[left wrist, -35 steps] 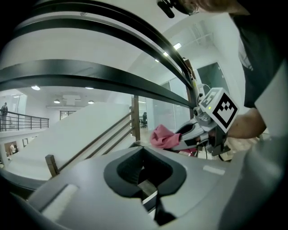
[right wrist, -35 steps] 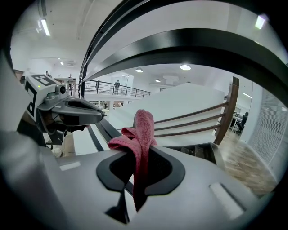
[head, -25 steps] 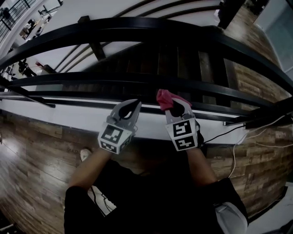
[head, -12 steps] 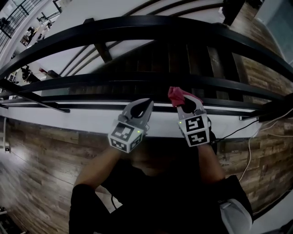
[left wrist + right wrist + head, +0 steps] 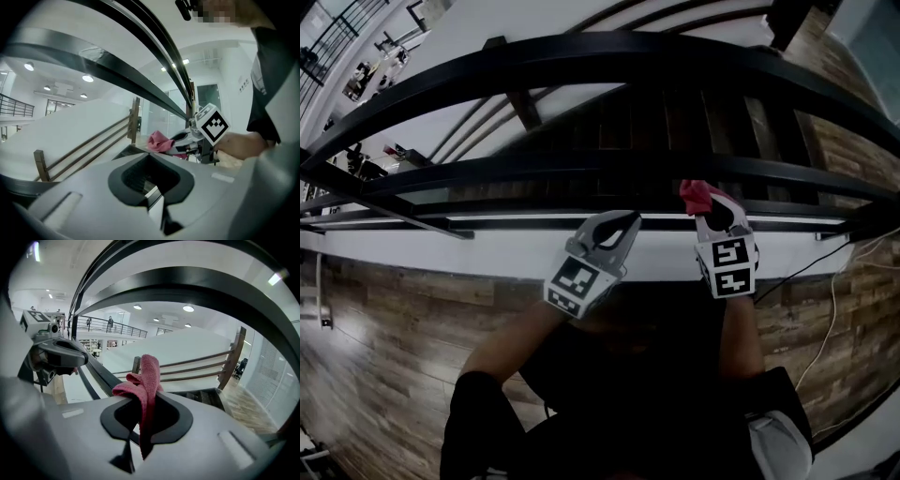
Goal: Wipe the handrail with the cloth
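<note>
A broad black handrail [image 5: 609, 61] arches across the head view, with a thinner black rail [image 5: 581, 167] below it. My right gripper [image 5: 709, 199] is shut on a pink cloth [image 5: 695, 194], which bunches above its jaws just under the thinner rail. In the right gripper view the cloth [image 5: 144, 389] hangs down between the jaws of the right gripper [image 5: 143, 420], with the handrail [image 5: 197, 284] curving overhead. My left gripper [image 5: 619, 225] is shut with nothing in it, to the left of the right one. The left gripper view shows the cloth [image 5: 159, 141] and its own shut gripper [image 5: 152, 185].
Dark wooden stairs [image 5: 675, 122] descend beyond the rails. A white ledge [image 5: 487, 248] runs under the lowest rail, and wood flooring [image 5: 375, 328] lies on my side. Cables [image 5: 825, 272] trail over the floor at the right. A lower hall [image 5: 356, 75] shows far left.
Both grippers have drifted to the right along the railing, the cloth still held in the right one. The view has shifted with them.
</note>
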Demonstrator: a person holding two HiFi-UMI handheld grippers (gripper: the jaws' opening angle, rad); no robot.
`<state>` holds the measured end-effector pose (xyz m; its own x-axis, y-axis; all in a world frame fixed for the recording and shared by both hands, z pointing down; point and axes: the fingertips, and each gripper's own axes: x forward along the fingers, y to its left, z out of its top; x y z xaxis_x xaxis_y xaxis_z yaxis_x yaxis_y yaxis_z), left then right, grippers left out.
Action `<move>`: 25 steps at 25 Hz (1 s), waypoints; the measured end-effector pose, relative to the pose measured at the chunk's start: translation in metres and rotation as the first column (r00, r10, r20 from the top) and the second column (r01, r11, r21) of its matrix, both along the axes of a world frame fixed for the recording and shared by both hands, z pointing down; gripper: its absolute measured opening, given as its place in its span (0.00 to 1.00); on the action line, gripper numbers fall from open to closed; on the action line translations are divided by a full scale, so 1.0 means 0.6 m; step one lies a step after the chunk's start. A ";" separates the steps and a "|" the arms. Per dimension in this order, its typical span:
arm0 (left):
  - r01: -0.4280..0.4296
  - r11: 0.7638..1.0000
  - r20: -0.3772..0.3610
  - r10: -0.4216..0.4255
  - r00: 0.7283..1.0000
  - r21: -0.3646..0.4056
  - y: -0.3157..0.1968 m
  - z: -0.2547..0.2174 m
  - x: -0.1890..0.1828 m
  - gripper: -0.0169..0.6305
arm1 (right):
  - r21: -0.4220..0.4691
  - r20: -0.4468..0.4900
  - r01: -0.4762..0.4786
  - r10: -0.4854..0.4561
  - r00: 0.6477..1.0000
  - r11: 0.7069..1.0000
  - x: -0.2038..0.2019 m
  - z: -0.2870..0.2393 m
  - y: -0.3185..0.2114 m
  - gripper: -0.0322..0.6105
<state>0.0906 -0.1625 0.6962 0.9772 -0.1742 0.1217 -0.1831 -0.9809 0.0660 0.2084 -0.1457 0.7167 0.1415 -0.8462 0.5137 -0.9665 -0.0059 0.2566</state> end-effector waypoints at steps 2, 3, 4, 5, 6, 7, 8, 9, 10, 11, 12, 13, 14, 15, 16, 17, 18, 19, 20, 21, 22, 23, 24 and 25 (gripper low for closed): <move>-0.013 1.000 -0.011 0.013 1.000 -0.005 -0.009 0.005 -0.010 0.03 | 0.012 -0.001 0.001 -0.001 1.000 1.000 -0.020 -0.001 -0.013 0.13; -0.021 1.000 -0.018 0.021 1.000 -0.004 -0.012 0.006 -0.015 0.03 | 0.014 -0.012 -0.001 0.001 1.000 1.000 -0.029 -0.001 -0.020 0.13; -0.033 0.999 -0.025 0.033 0.999 0.003 -0.012 0.006 -0.017 0.03 | 0.012 -0.026 -0.007 0.007 1.000 1.000 -0.037 -0.002 -0.024 0.13; -0.050 0.999 -0.030 0.051 0.998 0.014 -0.008 0.005 -0.019 0.03 | 0.011 -0.036 -0.015 0.015 0.999 1.000 -0.042 -0.003 -0.027 0.13; -0.072 0.997 -0.033 0.073 0.997 0.027 -0.002 0.005 -0.020 0.03 | 0.013 -0.038 -0.025 0.025 0.999 1.000 -0.047 -0.003 -0.027 0.13; -0.095 0.995 -0.035 0.097 0.995 0.038 0.005 0.006 -0.020 0.03 | 0.016 -0.036 -0.033 0.034 0.999 0.999 -0.051 -0.004 -0.027 0.13; -0.118 0.992 -0.036 0.119 0.992 0.045 0.010 0.008 -0.021 0.03 | 0.018 -0.034 -0.039 0.040 0.999 0.999 -0.056 -0.004 -0.027 0.13; -0.137 0.990 -0.037 0.139 0.990 0.045 0.012 0.010 -0.022 0.03 | 0.017 -0.033 -0.042 0.042 0.999 0.999 -0.061 -0.003 -0.028 0.13; -0.151 0.988 -0.040 0.152 0.988 0.037 0.011 0.012 -0.024 0.03 | 0.016 -0.032 -0.043 0.043 0.999 0.999 -0.065 -0.003 -0.030 0.13; -0.159 0.987 -0.047 0.159 0.986 0.020 0.007 0.016 -0.029 0.03 | 0.016 -0.027 -0.044 0.045 0.999 0.999 -0.070 -0.003 -0.032 0.13; -0.163 0.987 -0.055 0.163 0.985 -0.006 0.002 0.021 -0.036 0.03 | 0.018 -0.017 -0.047 0.047 0.999 0.999 -0.077 -0.002 -0.033 0.13; -0.167 0.985 -0.063 0.165 0.984 -0.031 -0.002 0.027 -0.045 0.03 | 0.023 -0.003 -0.049 0.049 0.999 0.999 -0.083 -0.002 -0.032 0.13; -0.167 0.985 -0.066 0.164 0.984 -0.042 -0.006 0.033 -0.053 0.03 | 0.029 0.009 -0.049 0.049 0.999 0.998 -0.090 -0.002 -0.033 0.13; -0.159 0.987 -0.064 0.156 0.986 -0.039 -0.014 0.038 -0.060 0.03 | 0.037 0.017 -0.043 0.043 0.999 0.998 -0.096 -0.003 -0.038 0.13; -0.144 0.989 -0.063 0.142 0.988 -0.034 -0.025 0.040 -0.068 0.03 | 0.045 0.023 -0.031 0.030 0.999 0.999 -0.104 -0.005 -0.045 0.13; -0.129 0.991 -0.067 0.127 0.990 -0.036 -0.037 0.040 -0.076 0.03 | 0.051 0.030 -0.016 0.014 0.999 0.999 -0.114 -0.006 -0.055 0.13; -0.119 0.992 -0.073 0.116 0.991 -0.041 -0.046 0.038 -0.085 0.03 | 0.055 0.040 -0.001 -0.001 0.999 0.999 -0.124 -0.005 -0.063 0.13; -0.114 0.993 -0.079 0.110 0.991 -0.042 -0.049 0.035 -0.093 0.03 | 0.053 0.048 0.012 -0.014 0.999 0.999 -0.136 -0.003 -0.069 0.13; -0.110 0.993 -0.081 0.107 0.991 -0.034 -0.048 0.032 -0.100 0.03 | 0.050 0.051 0.021 -0.024 0.998 0.999 -0.148 -0.002 -0.073 0.13; -0.103 0.994 -0.078 0.102 0.992 -0.020 -0.046 0.029 -0.108 0.03 | 0.048 0.044 0.027 -0.029 0.999 0.998 -0.160 -0.002 -0.076 0.13; -0.094 0.996 -0.074 0.093 0.993 -0.005 -0.044 0.027 -0.120 0.03 | 0.050 0.032 0.032 -0.034 0.999 0.998 -0.174 -0.007 -0.077 0.13; -0.082 0.997 -0.072 0.082 0.994 0.005 -0.042 0.021 -0.136 0.03 | 0.056 0.020 0.038 -0.039 0.999 0.998 -0.193 -0.016 -0.078 0.13; -0.069 0.998 -0.076 0.069 0.995 0.009 -0.041 0.012 -0.158 0.03 | 0.068 0.012 0.046 -0.047 0.999 0.997 -0.215 -0.029 -0.078 0.13; -0.054 0.998 -0.084 0.055 0.995 0.012 -0.043 0.001 -0.180 0.03 | 0.085 0.008 0.056 -0.057 0.998 0.995 -0.237 -0.044 -0.080 0.13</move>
<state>-0.0173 -0.1885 0.6968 0.9920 -0.1210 0.0367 -0.1233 -0.9899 0.0695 0.0662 -0.1937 0.6900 0.0871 -0.8930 0.4415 -0.9686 0.0276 0.2470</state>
